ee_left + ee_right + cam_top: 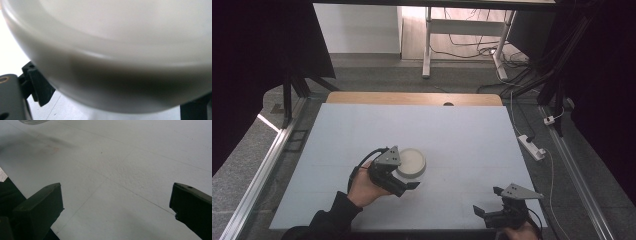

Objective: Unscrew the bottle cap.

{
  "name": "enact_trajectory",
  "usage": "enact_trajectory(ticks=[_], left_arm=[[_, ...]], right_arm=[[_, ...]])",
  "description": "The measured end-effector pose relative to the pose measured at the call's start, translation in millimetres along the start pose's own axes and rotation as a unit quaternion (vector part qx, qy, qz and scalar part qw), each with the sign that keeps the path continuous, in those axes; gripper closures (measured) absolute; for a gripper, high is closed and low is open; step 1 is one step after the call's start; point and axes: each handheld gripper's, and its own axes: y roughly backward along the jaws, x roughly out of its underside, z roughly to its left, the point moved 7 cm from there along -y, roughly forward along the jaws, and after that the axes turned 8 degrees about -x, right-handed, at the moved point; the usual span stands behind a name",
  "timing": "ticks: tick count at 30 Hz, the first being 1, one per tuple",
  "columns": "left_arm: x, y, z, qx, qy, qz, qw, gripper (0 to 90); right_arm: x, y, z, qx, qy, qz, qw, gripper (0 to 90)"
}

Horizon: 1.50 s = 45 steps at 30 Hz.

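The white bowl point(410, 162) sits near the middle of the table point(462, 130), with the left gripper point(404, 181) spread wide against its near side, jaws flanking its wall without clamping. The right gripper point(486, 207), well right of the bowl at the near edge, gapes with nothing between its jaws. A power strip point(532, 146) lies on the floor beyond the bowl's right; no writing is legible.

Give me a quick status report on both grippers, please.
Left gripper at the white bowl, jaws astride its rim. Right gripper open, idle near table edge. Nothing in the way.

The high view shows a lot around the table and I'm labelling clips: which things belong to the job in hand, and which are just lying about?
In the job:
white bowl
left gripper, at the bowl

Lying about:
power strip on the floor
right gripper, idle, open
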Motion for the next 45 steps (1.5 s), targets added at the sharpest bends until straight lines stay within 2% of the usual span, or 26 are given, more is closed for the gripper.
enact_trajectory(ticks=[12,15,19,24,36,45], left_arm=[[2.7,-4.2,0.6,-0.001,0.002,0.005,1.0,7.6],[3.3,-5.0,0.5,-0.001,0.002,0.007,1.0,7.6],[3.9,-5.7,1.0,-0.003,0.003,0.007,1.0,7.6],[4.5,-6.6,0.9,-0.003,0.003,0.009,1.0,7.6],[4.8,-7.6,-0.1,-0.002,0.004,0.009,1.0,7.6],[5.7,-9.3,-1.1,-0.001,0.002,0.01,0.9999,7.6]], right_arm=[[-21.3,-5.4,17.9,-0.028,0.018,-0.028,0.9991,0.0],[-27.8,-8.7,25.0,-0.044,0.032,-0.032,0.998,0.0],[-37.1,-12.7,32.9,-0.069,0.028,-0.042,0.9963,0.0],[-48.4,-16.4,37.6,-0.082,0.033,-0.051,0.9947,0.0],[-76.3,-34.5,57.6,-0.115,0.075,-0.041,0.9897,0.0],[-94.8,-52.4,68.7,-0.118,0.097,-0.027,0.988,0.0]])
